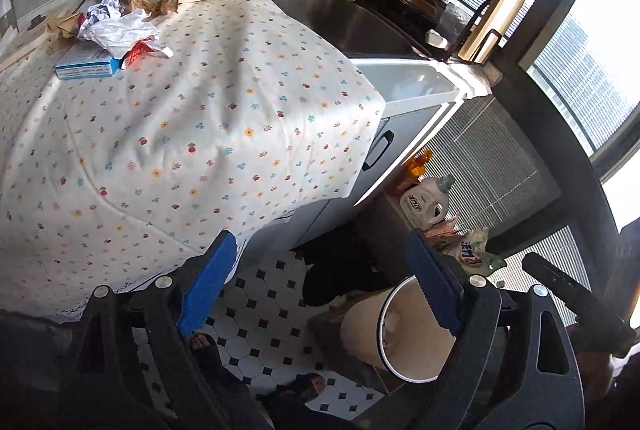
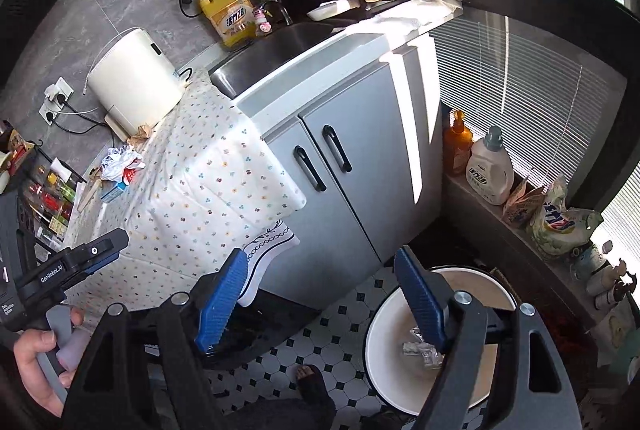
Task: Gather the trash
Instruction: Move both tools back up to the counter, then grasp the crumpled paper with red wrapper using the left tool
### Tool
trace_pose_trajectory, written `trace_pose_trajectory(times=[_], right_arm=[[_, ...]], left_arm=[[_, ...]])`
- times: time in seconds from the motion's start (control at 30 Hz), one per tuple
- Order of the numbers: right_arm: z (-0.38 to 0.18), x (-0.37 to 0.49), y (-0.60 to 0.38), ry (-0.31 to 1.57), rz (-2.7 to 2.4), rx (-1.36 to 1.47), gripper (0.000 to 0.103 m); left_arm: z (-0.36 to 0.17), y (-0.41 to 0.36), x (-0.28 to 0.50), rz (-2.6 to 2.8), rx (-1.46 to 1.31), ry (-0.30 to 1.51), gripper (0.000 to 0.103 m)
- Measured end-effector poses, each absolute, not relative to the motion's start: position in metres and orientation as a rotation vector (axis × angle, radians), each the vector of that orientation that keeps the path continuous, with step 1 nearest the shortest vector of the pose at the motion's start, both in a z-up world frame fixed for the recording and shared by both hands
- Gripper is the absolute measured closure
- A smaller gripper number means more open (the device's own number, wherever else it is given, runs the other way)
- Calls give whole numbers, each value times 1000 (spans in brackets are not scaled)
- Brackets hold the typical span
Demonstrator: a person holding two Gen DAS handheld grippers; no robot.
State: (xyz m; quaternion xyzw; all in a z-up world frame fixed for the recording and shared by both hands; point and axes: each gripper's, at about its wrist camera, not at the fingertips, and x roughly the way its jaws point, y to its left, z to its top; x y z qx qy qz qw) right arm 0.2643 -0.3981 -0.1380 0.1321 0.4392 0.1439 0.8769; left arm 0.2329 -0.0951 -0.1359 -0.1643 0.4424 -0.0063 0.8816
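Jaws wide, empty; crumpled white trash (image 1: 116, 30) heaped.

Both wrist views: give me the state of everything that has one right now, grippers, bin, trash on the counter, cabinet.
left gripper: open, nothing between its pads
right gripper: open, nothing between its pads
trash bin: on the floor, uncovered, crumpled foil lying inside
crumpled wrappers: uncollected, piled on the floral cloth
blue box: lying flat beside the wrappers
cabinet doors: both closed
sink: no water running that I can see
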Motion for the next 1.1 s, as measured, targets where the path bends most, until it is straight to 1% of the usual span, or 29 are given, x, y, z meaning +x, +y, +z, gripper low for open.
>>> trace_pose_trajectory(times=[0.3, 0.53, 0.73, 1.1], right_arm=[[-108, 296, -296, 871, 348, 244, 27], [-87, 311, -216, 838, 395, 181, 27], [-83, 328, -164, 836, 386, 184, 27], [-78, 359, -93, 817, 349, 141, 28]], left_arm=[[-123, 25, 237, 112, -413, 853, 16], [-106, 99, 258, 138, -431, 772, 16], [-110, 153, 285, 137, -456, 762, 17], [-123, 214, 337, 74, -469, 777, 37]])
